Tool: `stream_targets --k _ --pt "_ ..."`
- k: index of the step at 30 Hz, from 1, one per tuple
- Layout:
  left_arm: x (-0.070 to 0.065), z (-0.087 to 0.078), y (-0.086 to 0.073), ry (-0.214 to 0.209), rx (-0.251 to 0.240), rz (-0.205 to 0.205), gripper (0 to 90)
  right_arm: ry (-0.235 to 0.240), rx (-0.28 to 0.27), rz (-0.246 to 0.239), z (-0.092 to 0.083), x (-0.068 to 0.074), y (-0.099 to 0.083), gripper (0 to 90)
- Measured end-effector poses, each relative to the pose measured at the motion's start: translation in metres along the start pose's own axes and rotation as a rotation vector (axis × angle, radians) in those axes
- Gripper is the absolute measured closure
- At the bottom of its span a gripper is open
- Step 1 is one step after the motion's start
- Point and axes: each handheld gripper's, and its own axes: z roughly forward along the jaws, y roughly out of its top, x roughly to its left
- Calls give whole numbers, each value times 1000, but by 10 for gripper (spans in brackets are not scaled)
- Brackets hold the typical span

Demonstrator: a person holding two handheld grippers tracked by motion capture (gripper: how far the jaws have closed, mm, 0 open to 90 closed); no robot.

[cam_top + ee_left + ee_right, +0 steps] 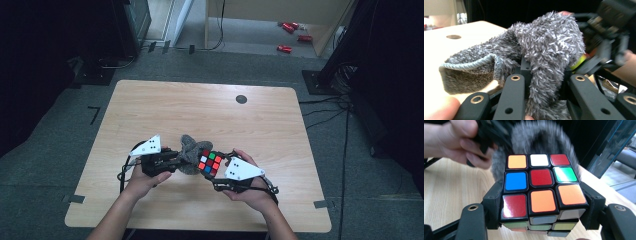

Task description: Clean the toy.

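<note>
— Scrambled puzzle cube (pixel 541 192) sits clamped between the right gripper (pixel 220 170)'s jaws, held just above the wooden table (pixel 200 105), near its front edge.

— And the left gripper (pixel 170 161)?

— Closed tight on a grey fluffy cloth (pixel 544 50), which presses against the cube's far side, apparently wiping it.

— What could go wrong?

— Likely a hard rub twisting the cube loose, since only two side faces are pinched. Loose pile could also snag in a seam.

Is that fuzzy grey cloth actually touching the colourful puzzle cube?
Cannot tell. In the high view the grey cloth sits right against the cube, but no clear contact or gap shows; the right gripper view blurs it.
</note>
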Motion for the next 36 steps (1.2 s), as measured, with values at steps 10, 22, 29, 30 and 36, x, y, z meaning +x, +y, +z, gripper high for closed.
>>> stream_targets --k 10,22,29,30,36 --pt "-6 0 7 -25 -20 10 763 -1 20 9 3 -1 -5 345" --pt "-11 -6 16 -73 -80 12 762 18 -4 12 4 1 -2 345" --pt "-3 -2 5 -9 -21 -8 763 10 -22 1 -3 1 5 345" --pt "-5 -2 7 -17 -36 -2 763 13 -29 6 -3 0 4 345" --pt "-12 -4 14 -70 -80 -1 760 14 -6 17 2 0 -2 345"
